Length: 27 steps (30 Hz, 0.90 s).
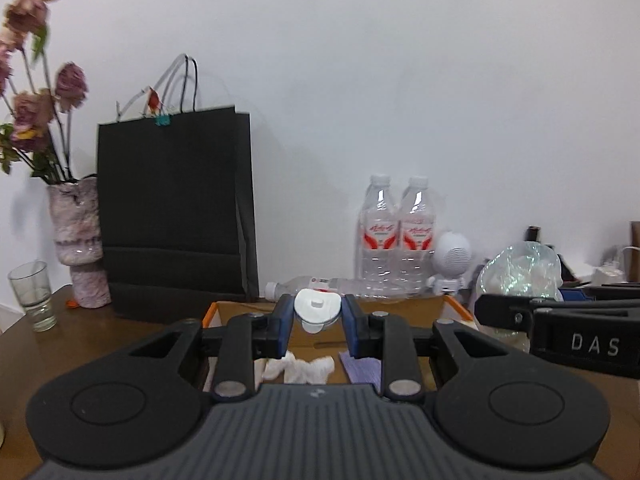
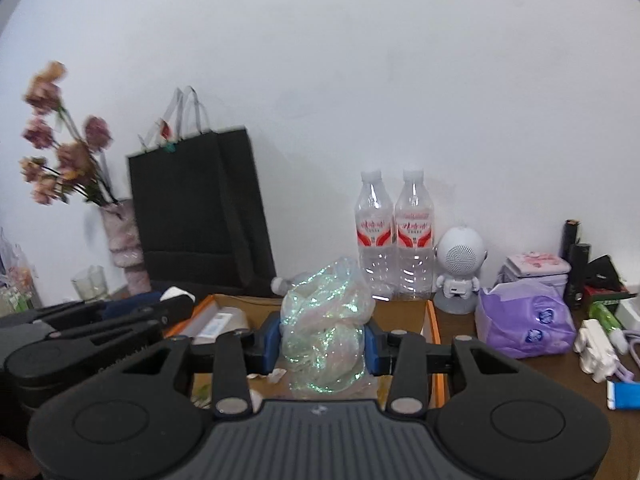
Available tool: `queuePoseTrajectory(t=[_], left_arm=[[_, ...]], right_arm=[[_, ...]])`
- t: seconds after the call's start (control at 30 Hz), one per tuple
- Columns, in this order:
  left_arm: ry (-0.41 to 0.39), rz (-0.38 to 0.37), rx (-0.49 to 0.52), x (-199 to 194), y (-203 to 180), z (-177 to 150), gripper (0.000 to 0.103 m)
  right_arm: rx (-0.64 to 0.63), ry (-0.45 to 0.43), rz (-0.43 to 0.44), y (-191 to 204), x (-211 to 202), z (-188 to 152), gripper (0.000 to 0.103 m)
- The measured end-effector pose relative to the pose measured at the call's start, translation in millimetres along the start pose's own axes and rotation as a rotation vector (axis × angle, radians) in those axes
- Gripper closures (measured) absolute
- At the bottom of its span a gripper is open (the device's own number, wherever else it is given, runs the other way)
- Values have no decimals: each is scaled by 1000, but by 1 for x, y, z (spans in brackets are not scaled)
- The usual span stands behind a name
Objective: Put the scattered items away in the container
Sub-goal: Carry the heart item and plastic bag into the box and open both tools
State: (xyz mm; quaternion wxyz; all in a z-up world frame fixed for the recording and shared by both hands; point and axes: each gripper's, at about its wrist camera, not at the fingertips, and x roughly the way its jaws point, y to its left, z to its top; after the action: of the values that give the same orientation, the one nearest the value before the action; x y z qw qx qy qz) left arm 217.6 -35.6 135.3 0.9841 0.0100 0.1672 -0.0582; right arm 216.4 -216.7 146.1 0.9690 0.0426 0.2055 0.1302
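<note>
The table (image 2: 520,364) is brown wood and it is crowded at the back, near the white wall. The black paper bag (image 1: 176,208) stands upright there. In front of it lies the container, an open cardboard box (image 1: 404,305) with orange edges. Some things are already inside it: white crumpled tissue (image 1: 300,368) and a purple piece (image 1: 362,370).

Both hands carry something above the box. The right gripper (image 2: 320,340) is closed on a crumpled iridescent plastic wrap (image 2: 324,320), with the blue pads pressed into both sides of the bundle. The left gripper (image 1: 318,320) is closed on a small white cap-like item (image 1: 318,306), held between its pads over the far part of the box.

The step in hand seems to be the dropping of both items into the box. To do it well, I think each gripper should come fully over the open inside before it lets go, and not over the rim. The wrap is light and springy, so it may expand or cling to a pad; it is better to lower it close to the box floor and open wide. The small white item can bounce, so a low release helps also. The two grippers are close together, so they should avoid each other.

The purple tissue pack (image 2: 524,320) and the other small things on the right are not yet tidied.
</note>
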Motion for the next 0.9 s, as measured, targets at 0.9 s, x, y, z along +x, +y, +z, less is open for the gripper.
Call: queuePoseTrajectory(t=[0.9], left_arm=[[669,-32,10,217,11,-4,76]], right_arm=[[158,668,-100,-75,226,29,64]])
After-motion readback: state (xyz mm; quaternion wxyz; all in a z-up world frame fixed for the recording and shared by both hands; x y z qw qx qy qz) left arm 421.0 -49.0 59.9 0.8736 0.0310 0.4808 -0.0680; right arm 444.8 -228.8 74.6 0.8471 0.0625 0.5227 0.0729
